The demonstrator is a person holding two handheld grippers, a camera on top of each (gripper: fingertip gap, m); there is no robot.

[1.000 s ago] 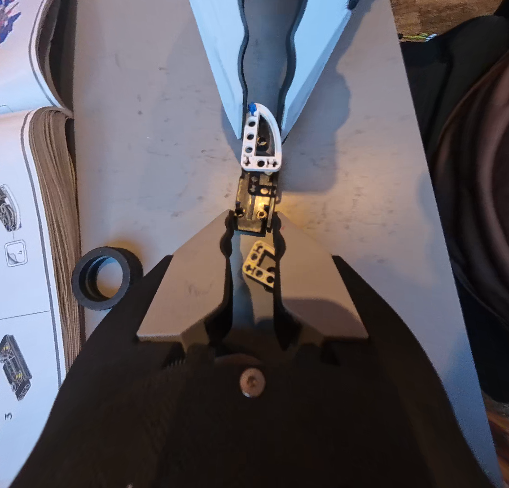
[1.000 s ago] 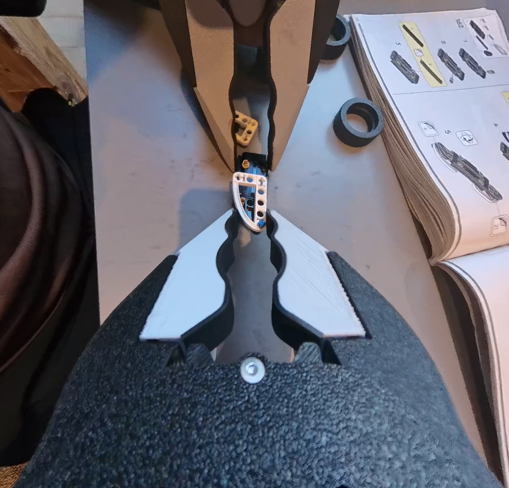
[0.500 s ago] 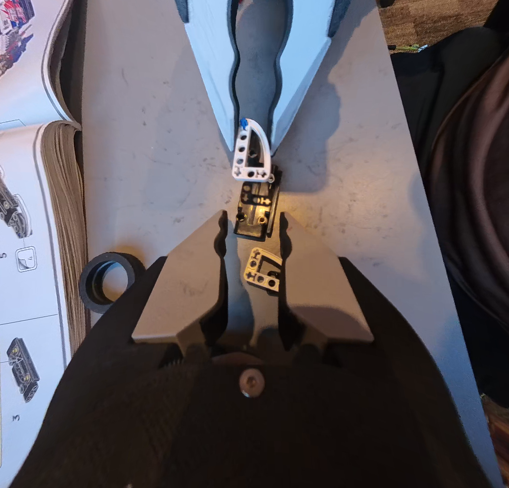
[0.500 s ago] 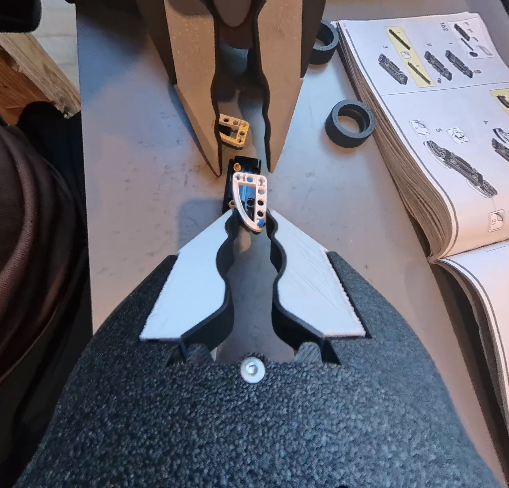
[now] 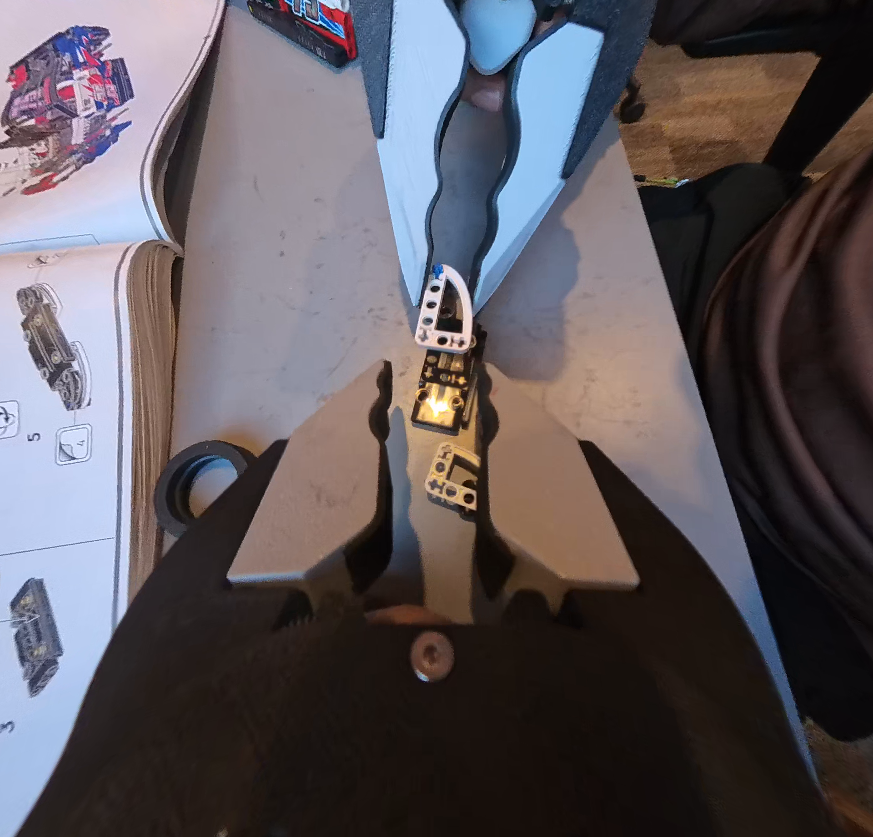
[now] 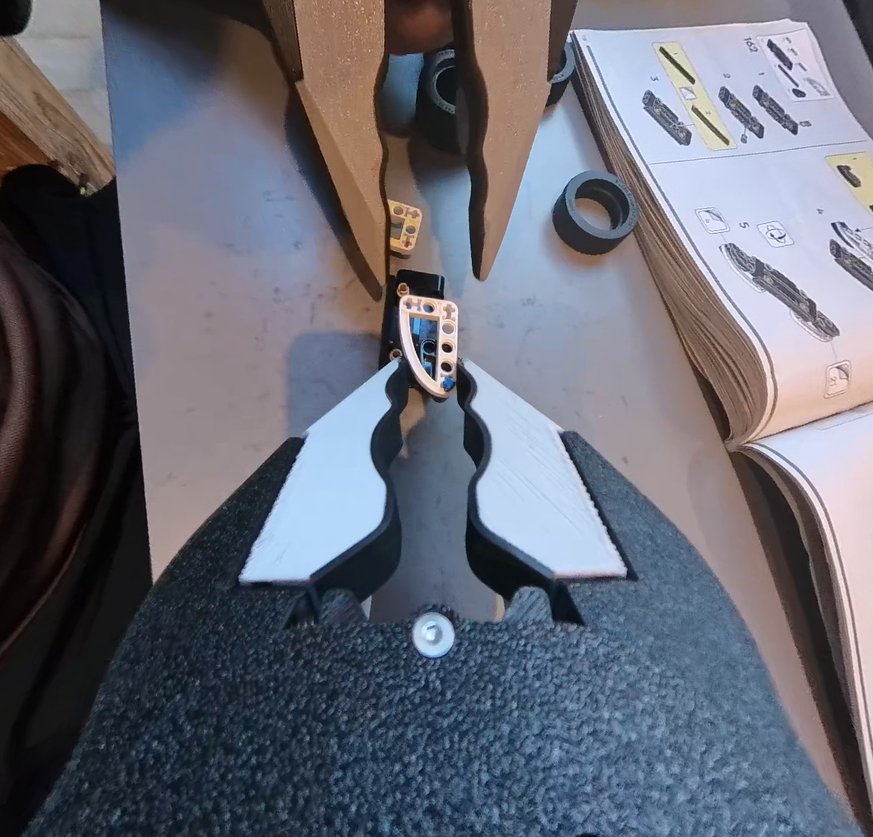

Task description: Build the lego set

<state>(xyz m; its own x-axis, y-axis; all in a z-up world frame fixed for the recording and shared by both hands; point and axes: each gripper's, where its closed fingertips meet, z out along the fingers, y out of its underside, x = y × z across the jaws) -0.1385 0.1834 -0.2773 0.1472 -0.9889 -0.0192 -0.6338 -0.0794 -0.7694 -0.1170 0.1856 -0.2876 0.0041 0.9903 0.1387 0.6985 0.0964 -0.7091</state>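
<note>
Right tongs (image 6: 431, 371): silver-faced fingers pinching the narrow end of the white curved piece (image 6: 432, 347), next to its blue pin (image 6: 447, 383); also seen far side in left wrist view (image 5: 446, 301).
White curved piece: sits on the black block (image 5: 441, 391), over its far half in left wrist view.
Black block: on the grey table (image 5: 283, 271), between the two sets of tongs.
Left tongs (image 5: 437, 379): tan fingers spread; block end sits in the gap, touching neither clearly; in right wrist view (image 6: 427, 282) one tip just beside the block, contact unclear.
Small white frame piece (image 5: 452, 478): flat on table between the left tongs' fingers, loose.
Black tyre (image 6: 595, 211): on table near the open instruction booklet (image 6: 737, 190).
Second tyre (image 6: 441, 89): behind left tongs, partly hidden.
Booklet: along the table edge.
Printed box (image 5: 302, 6): far end of table.
</note>
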